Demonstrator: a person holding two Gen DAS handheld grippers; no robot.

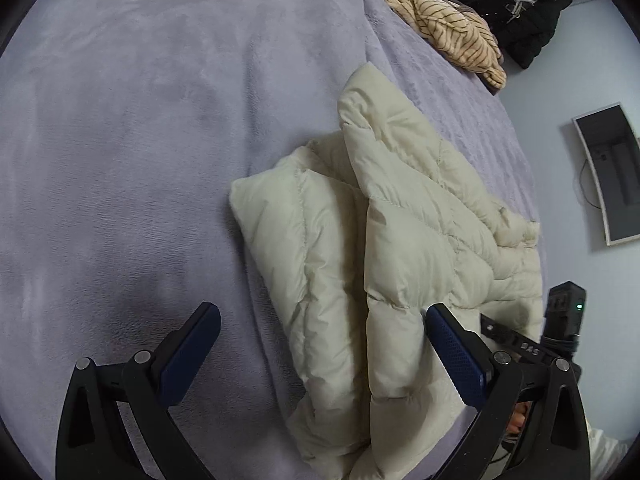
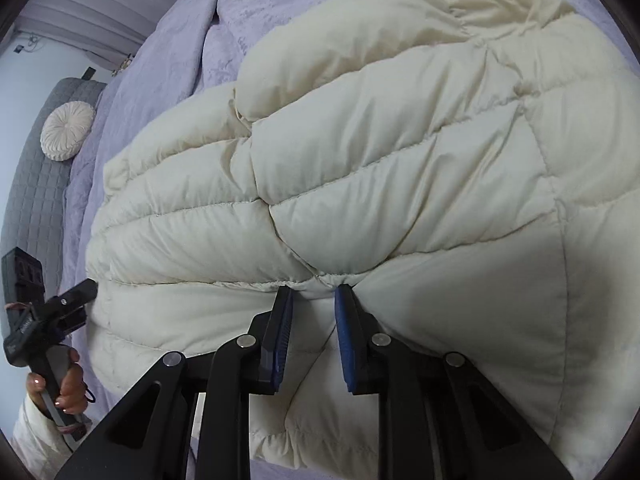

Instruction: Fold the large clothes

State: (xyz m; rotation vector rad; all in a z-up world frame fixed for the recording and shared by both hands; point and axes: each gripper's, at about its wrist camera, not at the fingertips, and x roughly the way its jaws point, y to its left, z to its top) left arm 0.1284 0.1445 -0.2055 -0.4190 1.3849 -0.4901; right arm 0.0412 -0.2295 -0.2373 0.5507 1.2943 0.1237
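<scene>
A cream quilted puffer jacket (image 1: 400,216) lies partly folded on the lavender bedspread (image 1: 140,140), and it fills most of the right wrist view (image 2: 380,160). My left gripper (image 1: 322,314) stands wide open over the jacket's near edge; its right finger (image 1: 456,352) rests against the fabric and its left finger is over bare bedspread. My right gripper (image 2: 314,294) has narrow jaws, with a puckered fold of the jacket pinched between the blue pads (image 2: 280,332) at a seam. A hand (image 2: 66,390) holds the left gripper at the jacket's left edge.
A beige striped garment (image 1: 448,28) and a black garment (image 1: 520,16) lie at the bed's far corner. A round cream cushion (image 2: 68,130) leans on a grey quilted headboard (image 2: 36,184). The bed's edge runs close behind the jacket, with a dark framed panel (image 1: 612,172) beyond.
</scene>
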